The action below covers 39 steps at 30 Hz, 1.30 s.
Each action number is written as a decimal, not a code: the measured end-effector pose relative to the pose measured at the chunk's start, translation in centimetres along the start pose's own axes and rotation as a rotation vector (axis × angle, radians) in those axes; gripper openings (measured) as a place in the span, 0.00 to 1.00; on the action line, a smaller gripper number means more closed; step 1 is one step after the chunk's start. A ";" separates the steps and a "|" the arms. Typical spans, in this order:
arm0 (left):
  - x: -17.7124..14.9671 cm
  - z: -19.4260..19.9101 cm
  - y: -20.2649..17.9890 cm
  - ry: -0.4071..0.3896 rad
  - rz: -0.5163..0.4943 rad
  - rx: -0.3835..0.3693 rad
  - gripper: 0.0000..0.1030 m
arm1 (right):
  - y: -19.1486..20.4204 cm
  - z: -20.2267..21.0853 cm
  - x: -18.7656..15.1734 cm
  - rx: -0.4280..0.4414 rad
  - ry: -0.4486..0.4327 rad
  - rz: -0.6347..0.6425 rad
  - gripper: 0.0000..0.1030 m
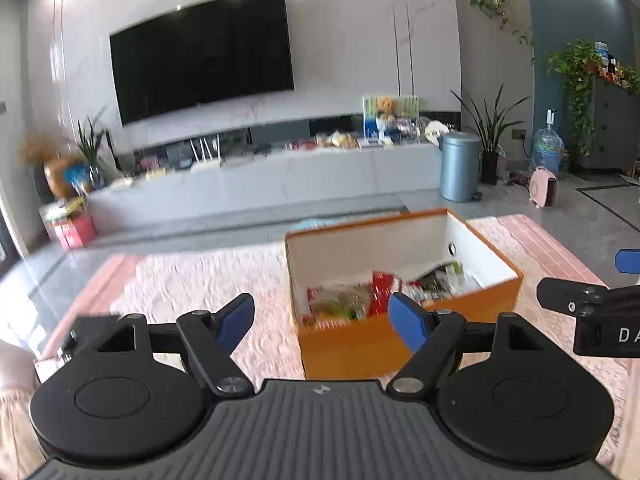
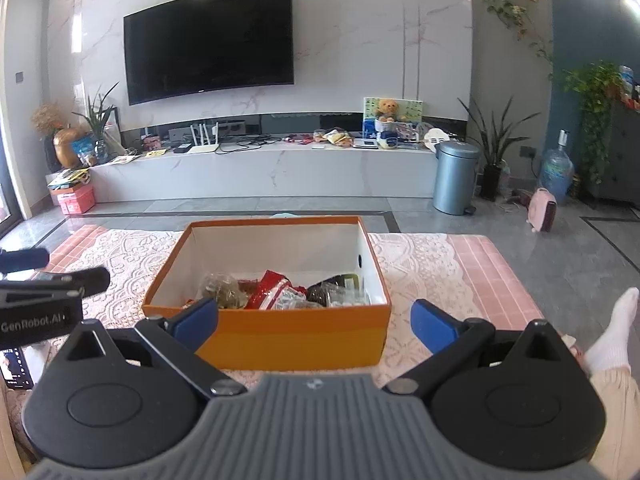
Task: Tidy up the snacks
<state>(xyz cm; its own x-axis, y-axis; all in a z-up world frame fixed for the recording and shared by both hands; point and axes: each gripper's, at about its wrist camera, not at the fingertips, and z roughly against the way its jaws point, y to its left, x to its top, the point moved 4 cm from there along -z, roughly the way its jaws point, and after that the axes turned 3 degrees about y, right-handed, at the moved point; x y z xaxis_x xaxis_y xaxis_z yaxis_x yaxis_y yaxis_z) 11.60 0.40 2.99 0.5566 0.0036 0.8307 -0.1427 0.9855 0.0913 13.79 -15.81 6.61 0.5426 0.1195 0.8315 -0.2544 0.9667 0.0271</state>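
Note:
An orange box (image 1: 360,344) with white inner walls stands on the pink lace cloth, and several snack packets (image 1: 352,300) lie on its floor. In the right wrist view the box (image 2: 300,340) sits straight ahead, with a red packet (image 2: 276,288) in the middle and a dark packet (image 2: 336,288) to its right. My left gripper (image 1: 320,308) is open and empty, held before the box's near left corner. My right gripper (image 2: 314,312) is open and empty, its blue fingers either side of the box's front wall and short of it. Each gripper shows at the edge of the other's view.
The lace cloth (image 2: 416,264) covers a low table. Beyond it lie a grey floor, a long TV console (image 2: 260,172) under a wall TV, a blue-grey bin (image 2: 456,178) and a pink heater (image 2: 542,210). A person's socked foot (image 2: 612,332) is at the right. A phone (image 2: 16,368) lies at the left.

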 end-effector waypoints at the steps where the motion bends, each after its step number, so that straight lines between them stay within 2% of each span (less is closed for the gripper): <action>1: -0.4 -0.1 0.2 0.015 0.007 -0.007 0.87 | 0.2 0.2 -0.3 -0.008 0.000 0.004 0.97; 8: -2.4 -1.0 -0.1 0.077 0.005 -0.012 0.87 | 0.6 0.0 -2.1 -0.036 0.016 0.010 0.97; 20: -4.5 -3.2 0.2 0.159 0.029 -0.008 0.87 | 0.1 -3.5 -3.8 -0.055 0.095 0.011 0.97; 39: -4.7 -3.6 -0.5 0.185 0.037 -0.021 0.87 | -0.5 -4.7 -4.1 -0.061 0.106 -0.002 0.97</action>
<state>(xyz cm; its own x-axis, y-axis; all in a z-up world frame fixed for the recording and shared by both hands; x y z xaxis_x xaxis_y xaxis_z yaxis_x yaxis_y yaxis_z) 12.00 0.50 -2.92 0.6925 0.0686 0.7181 -0.1494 0.9875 0.0497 15.41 -15.72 0.56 0.6253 0.1378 0.7681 -0.2056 0.9786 -0.0082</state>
